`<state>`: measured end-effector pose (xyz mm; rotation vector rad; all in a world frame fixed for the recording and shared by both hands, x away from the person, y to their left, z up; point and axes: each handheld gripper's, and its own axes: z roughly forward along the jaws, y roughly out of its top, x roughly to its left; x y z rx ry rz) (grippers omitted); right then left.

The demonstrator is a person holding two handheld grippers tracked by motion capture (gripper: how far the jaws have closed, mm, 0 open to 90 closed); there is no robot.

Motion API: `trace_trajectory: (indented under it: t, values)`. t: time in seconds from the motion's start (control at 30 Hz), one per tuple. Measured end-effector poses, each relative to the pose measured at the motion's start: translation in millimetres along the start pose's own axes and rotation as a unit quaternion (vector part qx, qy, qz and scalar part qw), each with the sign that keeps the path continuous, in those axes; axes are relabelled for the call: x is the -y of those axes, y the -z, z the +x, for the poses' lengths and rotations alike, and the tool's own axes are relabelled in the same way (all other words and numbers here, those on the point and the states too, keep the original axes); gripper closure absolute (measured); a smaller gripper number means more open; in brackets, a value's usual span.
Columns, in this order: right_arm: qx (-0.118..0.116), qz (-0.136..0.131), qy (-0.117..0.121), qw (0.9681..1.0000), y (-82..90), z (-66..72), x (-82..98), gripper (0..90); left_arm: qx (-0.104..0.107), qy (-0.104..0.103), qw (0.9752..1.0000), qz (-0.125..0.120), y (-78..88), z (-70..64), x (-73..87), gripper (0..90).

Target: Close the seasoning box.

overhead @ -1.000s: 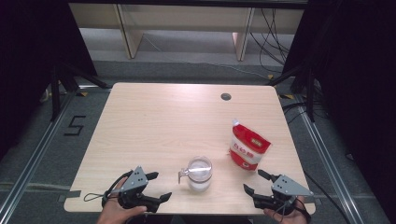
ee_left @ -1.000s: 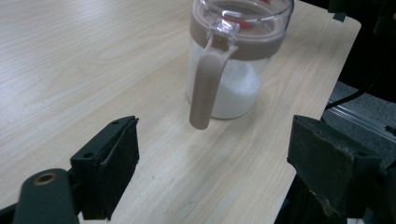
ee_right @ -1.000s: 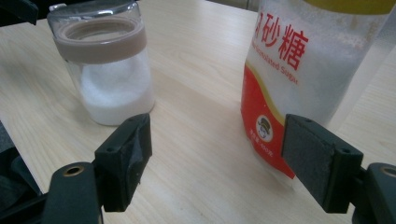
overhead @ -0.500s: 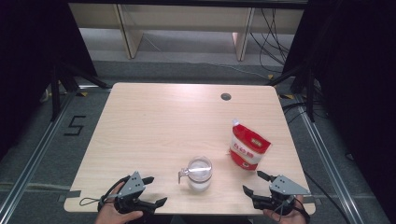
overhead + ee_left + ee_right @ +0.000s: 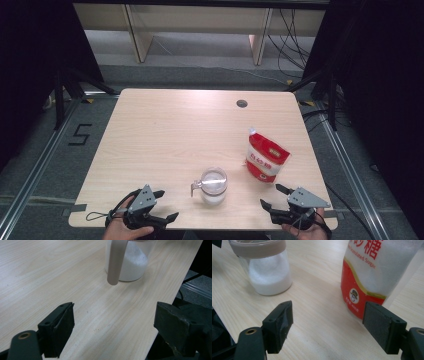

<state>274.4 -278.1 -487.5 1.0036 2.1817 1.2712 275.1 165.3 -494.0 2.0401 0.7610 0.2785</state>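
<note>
A pale wooden surface (image 5: 165, 130) carries two things near its front edge: a clear jar (image 5: 213, 185) partly filled with white granules, and a red-and-white bag of sugar (image 5: 266, 159) standing upright to the jar's right and a little farther back, apart from it. The jar has a beige band around its top and a beige handle (image 5: 115, 261) hanging down its side (in the high view the handle points toward the left). The left hand-held gripper (image 5: 161, 206) sits at the front edge, left of the jar, held by the person's left hand (image 5: 122, 229); its jaws stand wide apart with nothing between them, and in the left gripper view the jar's handle and lower body lie ahead of the gap, clear of both jaws. The right hand-held gripper (image 5: 272, 196) rests at the front edge to the right, just in front of the bag, gripped by the right hand (image 5: 306, 231); its jaws are also spread wide and empty. In the right gripper view the jar (image 5: 264, 270) lies ahead to the left and the bag (image 5: 377, 270) ahead to the right, neither touching a jaw. A small dark round hole (image 5: 242, 104) marks the far side of the surface. The bag's top seems to be torn open at one corner, though the high view is too coarse to be sure.
</note>
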Motion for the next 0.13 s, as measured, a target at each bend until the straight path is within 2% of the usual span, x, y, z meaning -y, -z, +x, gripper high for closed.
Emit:
trace_trajectory:
  t: [0.03,0.07,0.13]
  values:
    - [0.002,-0.005,0.004,1.0,-0.6,-0.6,0.1,25.2,-0.005,-0.004,1.0,0.001,-0.3,0.7,0.4,16.2]
    - [-0.001,0.0,-0.002,1.0,-0.2,0.1,0.1,25.2,-0.003,0.003,1.0,0.002,-0.3,0.8,0.7,16.2]
    - [0.001,-0.005,0.006,1.0,-1.6,-1.4,0.7,25.2,-0.004,0.002,1.0,0.002,-0.5,2.2,1.0,16.2]
